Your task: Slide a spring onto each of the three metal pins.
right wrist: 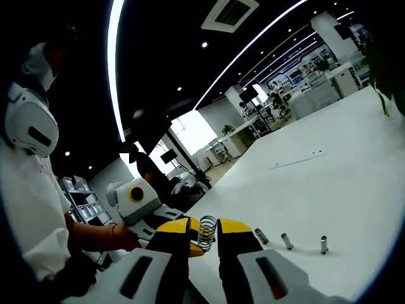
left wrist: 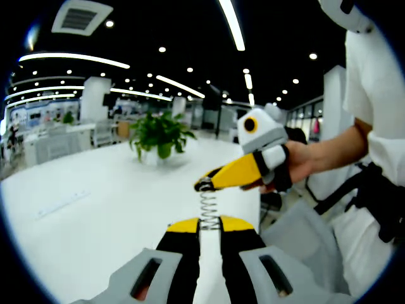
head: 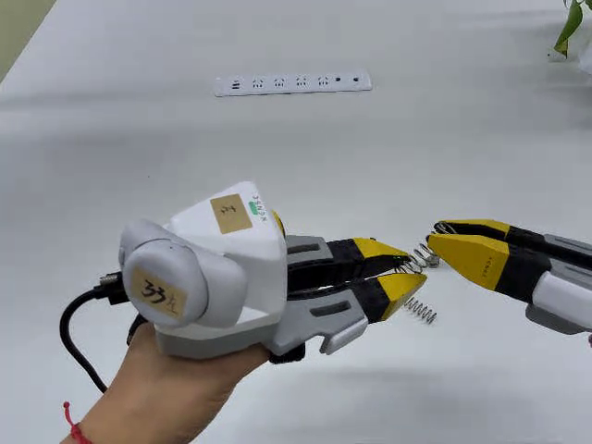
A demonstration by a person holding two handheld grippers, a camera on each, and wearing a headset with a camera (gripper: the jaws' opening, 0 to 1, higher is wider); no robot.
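Note:
One coil spring [head: 422,257] spans the gap between the two grippers above the white table [head: 277,148]. My left gripper [head: 408,272], held in a hand at the lower left, points right and is shut on the spring's [left wrist: 207,206] near end. I cannot tell whether a pin sits inside the coil. My right gripper [head: 435,242] comes in from the right and is shut on the far end [right wrist: 206,231]. A second spring [head: 419,310] lies loose on the table below the tips. Two short metal pins [right wrist: 286,240] [right wrist: 324,244] stand on the table beside another spring [right wrist: 261,235].
A white power strip [head: 293,83] lies far back on the table. A potted plant [head: 571,28] sits at the far right corner. A black cable [head: 79,324] trails from the left gripper. The person's body [left wrist: 380,126] shows behind the right gripper [left wrist: 235,172].

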